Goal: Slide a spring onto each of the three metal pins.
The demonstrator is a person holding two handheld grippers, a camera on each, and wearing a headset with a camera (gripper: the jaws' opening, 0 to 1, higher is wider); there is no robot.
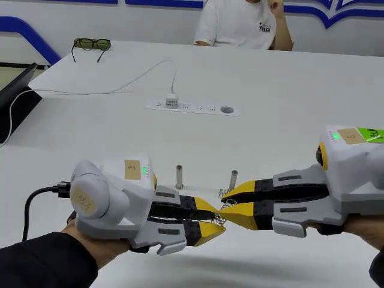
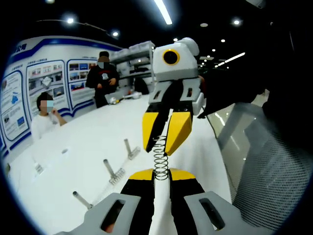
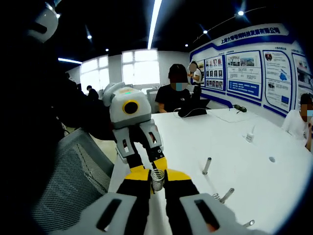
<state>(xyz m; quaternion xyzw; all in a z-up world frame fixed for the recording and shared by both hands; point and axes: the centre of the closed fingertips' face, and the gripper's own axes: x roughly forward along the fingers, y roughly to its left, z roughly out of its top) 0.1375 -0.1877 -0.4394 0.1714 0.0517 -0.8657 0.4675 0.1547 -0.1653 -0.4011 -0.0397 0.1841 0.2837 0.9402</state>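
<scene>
Both tongs are closed on one spring (image 2: 160, 157): the left tongs (image 2: 155, 175) pinch its near end and the right tongs (image 2: 160, 147) pinch the other, so the coil stretches between the two sets of yellow tips. It is held in the air above the white counter (image 1: 270, 78), clear of the surface.

In the left gripper view, three metal pins stand upright in a row on the counter beside the tongs: the far pin (image 2: 128, 146), the middle pin (image 2: 108, 168) and the near pin (image 2: 79, 199). What looks like a second coil (image 2: 117, 177) sits at the foot of the middle pin; the far and near pins look bare.

In the head view, a black cable (image 1: 36, 198) trails from the back of the left tongs' housing. Further back, a socket strip (image 1: 192, 107) is set into the counter with a white plug and lead in it, and a pair of glasses (image 1: 91, 43) lies near the far edge. A person in a white shirt (image 1: 240, 24) sits on the far side.
</scene>
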